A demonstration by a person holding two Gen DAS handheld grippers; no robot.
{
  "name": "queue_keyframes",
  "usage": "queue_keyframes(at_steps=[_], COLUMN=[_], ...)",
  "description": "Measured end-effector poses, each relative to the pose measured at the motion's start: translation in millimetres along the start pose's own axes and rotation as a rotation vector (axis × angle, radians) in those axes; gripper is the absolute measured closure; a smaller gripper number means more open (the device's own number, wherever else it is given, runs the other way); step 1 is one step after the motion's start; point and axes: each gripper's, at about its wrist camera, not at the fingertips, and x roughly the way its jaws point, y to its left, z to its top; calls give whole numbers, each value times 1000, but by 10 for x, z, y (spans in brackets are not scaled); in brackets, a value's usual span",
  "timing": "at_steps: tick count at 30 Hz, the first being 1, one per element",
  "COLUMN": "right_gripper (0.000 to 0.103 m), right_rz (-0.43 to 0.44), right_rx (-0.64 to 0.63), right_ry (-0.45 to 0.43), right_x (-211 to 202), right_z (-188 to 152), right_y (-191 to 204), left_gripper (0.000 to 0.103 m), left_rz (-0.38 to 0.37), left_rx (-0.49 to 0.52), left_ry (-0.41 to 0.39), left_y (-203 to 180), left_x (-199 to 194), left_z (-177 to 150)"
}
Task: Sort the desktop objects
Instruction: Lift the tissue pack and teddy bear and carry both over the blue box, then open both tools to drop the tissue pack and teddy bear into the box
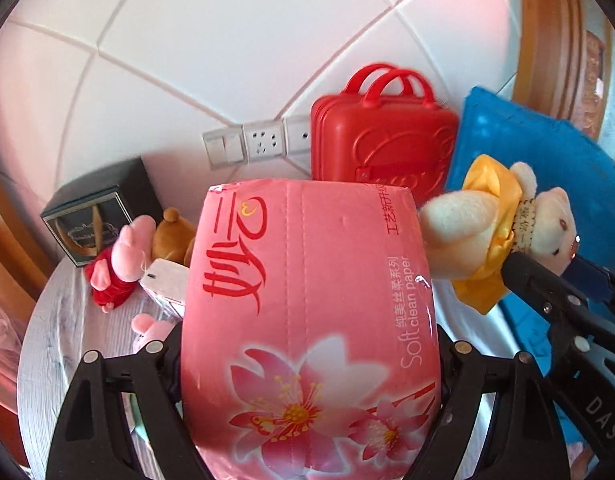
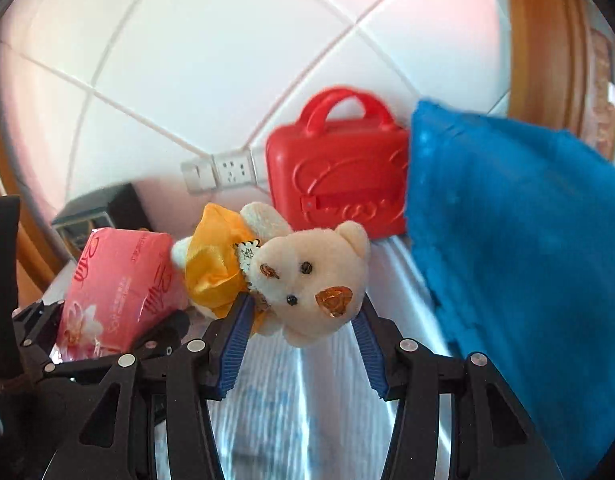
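Pink tissue pack (image 1: 307, 320) sits clamped between the widely spread left fingers (image 1: 163, 352); cream bear (image 2: 315, 280) is pinched by its head between the right fingers (image 2: 235, 336)

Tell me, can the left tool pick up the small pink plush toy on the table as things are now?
Probably not. The left tool is shut on the pink tissue pack, so its jaws are full. The pink plush toy lies uncovered beside a brown one, but the pack must be put down first.
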Motion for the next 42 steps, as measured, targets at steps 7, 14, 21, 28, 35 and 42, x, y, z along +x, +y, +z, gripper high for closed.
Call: queue_keyframes(at_steps=[7, 14, 21, 28, 35, 42], right_gripper=[53, 53, 53, 52, 52, 20], right_rz=[-81, -242, -377, -462, -480, -480], right_rx=[49, 145, 205, 243, 262, 278], right_ry=[-88, -147, -166, -174, -129, -83], right_x=[-972, -1678, -2157, -2374, -2273, -2141], right_z=[-128, -213, -276, -310, -403, -531], right_y=[-378, -1197, -2077, -2830, -3247, -3414], left_gripper=[17, 17, 17, 17, 16, 8], left_rz=[-92, -229, -306, -366, -372, -346], left_rx=[62, 135, 212, 282, 340, 338], left_ry=[-86, -114, -177, -197, -130, -125], left_y=[-458, -1319, -2357, -3244, -3665, -3641], left_x=[-692, -1081, -1428, -1638, -1476, -1471], left_z=[13, 64, 156, 211, 85, 42])
